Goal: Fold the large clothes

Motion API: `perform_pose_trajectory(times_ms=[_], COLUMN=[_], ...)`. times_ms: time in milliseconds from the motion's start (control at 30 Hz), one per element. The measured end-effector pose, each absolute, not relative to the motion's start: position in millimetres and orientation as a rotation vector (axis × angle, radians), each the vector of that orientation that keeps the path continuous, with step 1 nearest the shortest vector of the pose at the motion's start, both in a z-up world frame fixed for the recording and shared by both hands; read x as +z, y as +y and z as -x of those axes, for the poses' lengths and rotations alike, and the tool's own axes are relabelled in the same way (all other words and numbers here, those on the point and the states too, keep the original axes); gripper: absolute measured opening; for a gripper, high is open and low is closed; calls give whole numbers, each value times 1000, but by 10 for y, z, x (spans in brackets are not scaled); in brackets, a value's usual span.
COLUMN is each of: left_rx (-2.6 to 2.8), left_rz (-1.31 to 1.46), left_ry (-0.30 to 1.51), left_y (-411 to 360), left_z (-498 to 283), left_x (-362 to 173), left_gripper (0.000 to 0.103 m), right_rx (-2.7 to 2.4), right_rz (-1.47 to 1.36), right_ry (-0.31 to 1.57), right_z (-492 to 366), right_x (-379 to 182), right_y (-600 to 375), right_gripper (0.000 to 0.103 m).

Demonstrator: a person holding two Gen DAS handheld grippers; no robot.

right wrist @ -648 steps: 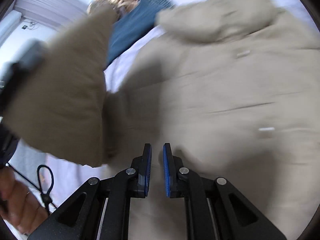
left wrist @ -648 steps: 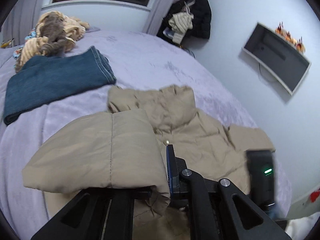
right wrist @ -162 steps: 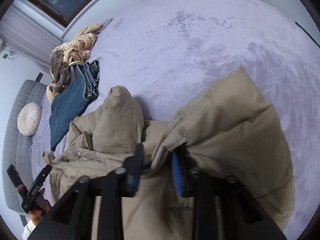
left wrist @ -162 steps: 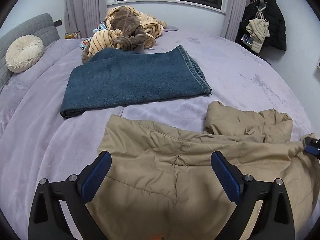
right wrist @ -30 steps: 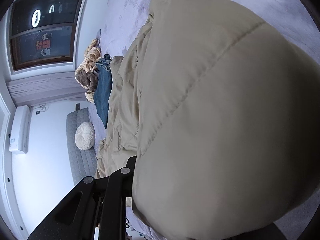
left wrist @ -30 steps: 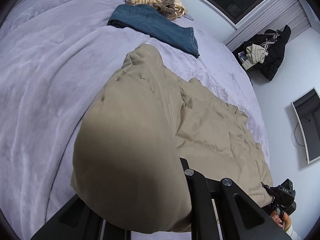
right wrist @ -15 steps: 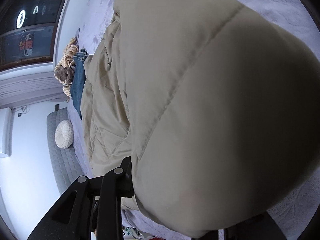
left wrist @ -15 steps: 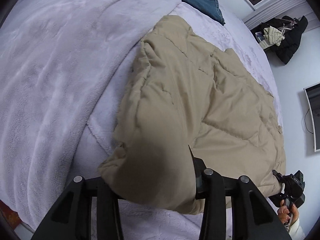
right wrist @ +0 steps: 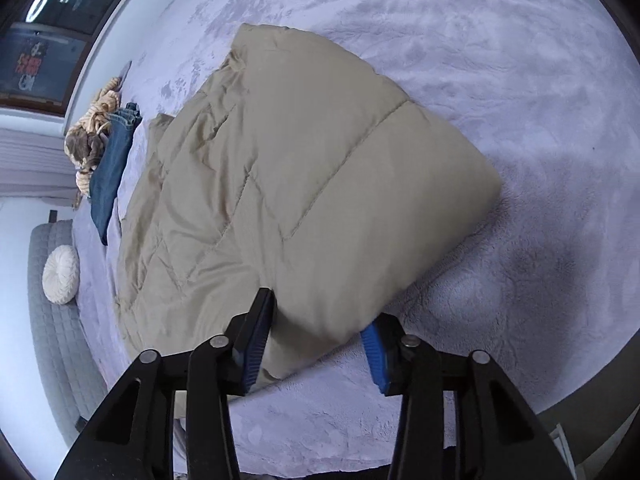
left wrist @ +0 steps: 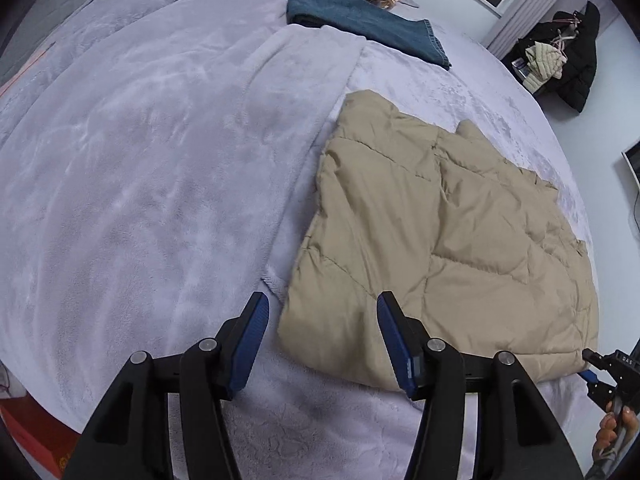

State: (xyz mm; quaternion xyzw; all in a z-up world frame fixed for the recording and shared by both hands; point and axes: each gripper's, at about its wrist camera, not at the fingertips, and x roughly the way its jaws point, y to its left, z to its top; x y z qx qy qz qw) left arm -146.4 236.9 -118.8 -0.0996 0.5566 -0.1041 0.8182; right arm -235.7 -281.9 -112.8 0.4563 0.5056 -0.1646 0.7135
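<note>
the tan puffer jacket [left wrist: 440,232] lies folded into a quilted slab on the lilac bed [left wrist: 152,152], filling the centre-right of the left wrist view, so the fold in hand looks laid and this reads as the let-go at its near edge. the next move likely calls for backing both tools clear of the padding, then either pressing it flatter or taking a fresh edge for another fold, since the near corner looks puffy and raised.

the left hand-held gripper [left wrist: 322,340] is spread and opening, its blue pads either side of the jacket's lower-left corner without pressing it. the right hand-held gripper [right wrist: 318,350] stands partly spread and is closing slightly, the bulging corner between its pads; whether they touch it i cannot tell. folded jeans [left wrist: 360,20] sit at the upper middle
</note>
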Motion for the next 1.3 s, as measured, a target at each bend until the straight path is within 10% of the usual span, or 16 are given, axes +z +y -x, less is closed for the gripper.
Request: perform_pose_trajectory(times_ms=[300, 733, 833, 1133, 1300], left_rx=[-210, -222, -179, -116, -107], left_rz=[88, 30, 35, 57, 54], left_ry=[1365, 1379, 1361, 1343, 1344], left_y=[2134, 1868, 1752, 1472, 1463], left_z=[1472, 1737, 1668, 1593, 1573], left_x=[-1717, -1028, -944, -814, -827], left_gripper=[58, 59, 103, 103, 103], right_rx=[-310, -116, -52, 49, 79], right_rz=[-877, -822, -808, -703, -687], right_ry=[1136, 1273, 1313, 1357, 1372], right_z=[2747, 2278, 2140, 1865, 1790], right_x=[-819, -874, -890, -800, -828], right_y=[-2769, -2443, -2377, -2357, -2329], right_gripper=[32, 33, 40, 54, 78])
